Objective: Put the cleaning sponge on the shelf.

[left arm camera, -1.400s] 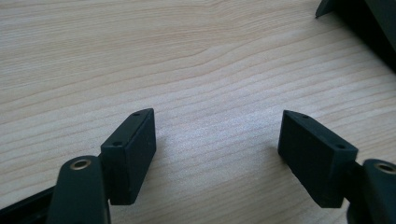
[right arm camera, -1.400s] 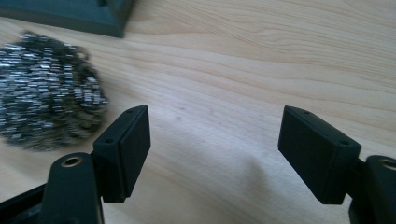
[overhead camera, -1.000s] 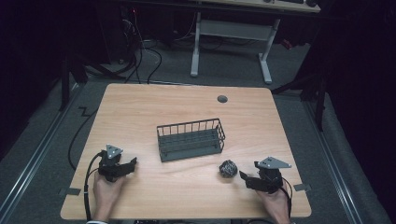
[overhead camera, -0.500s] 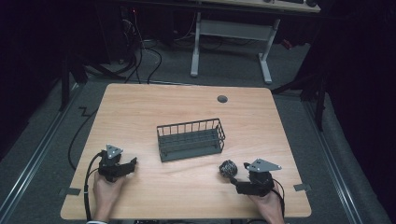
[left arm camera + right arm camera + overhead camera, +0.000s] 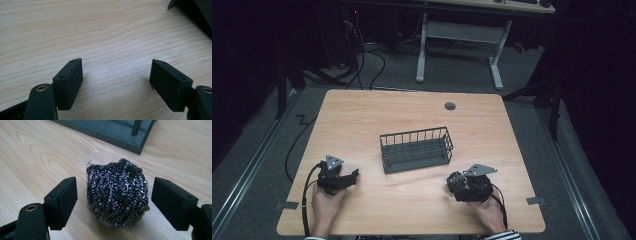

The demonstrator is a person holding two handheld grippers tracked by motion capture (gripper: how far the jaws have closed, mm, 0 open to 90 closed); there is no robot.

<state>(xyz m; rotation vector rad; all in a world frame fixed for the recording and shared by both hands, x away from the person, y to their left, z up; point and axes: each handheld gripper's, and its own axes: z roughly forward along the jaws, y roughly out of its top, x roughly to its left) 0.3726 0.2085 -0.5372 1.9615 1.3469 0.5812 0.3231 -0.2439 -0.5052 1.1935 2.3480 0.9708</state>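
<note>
A ball of steel wool scourer (image 5: pixel 116 195) lies on the wooden table (image 5: pixel 402 210), in front of the dark wire basket (image 5: pixel 414 136). My right gripper (image 5: pixel 113 192) straddles it, one pad on each side with a gap to the wool. Its jaws have just been closing slightly with the scourer between them, and they are open. In the high view the right gripper (image 5: pixel 458 184) sits at the front right with the scourer (image 5: pixel 455 178) at its tips. My left gripper (image 5: pixel 352 176) rests at the front left, open, with bare wood between its jaws (image 5: pixel 116 67).
The basket's base (image 5: pixel 112 130) lies just beyond the scourer, and its corner (image 5: pixel 197 12) shows far right in the left gripper view. A round cable grommet (image 5: pixel 450 106) sits near the table's far edge. Cables trail off the front left edge. A second desk frame (image 5: pixel 459 30) stands behind.
My right gripper has slid left across the table to the scourer, which now sits between its jaws. The left gripper, the basket and the scourer have stayed put.
</note>
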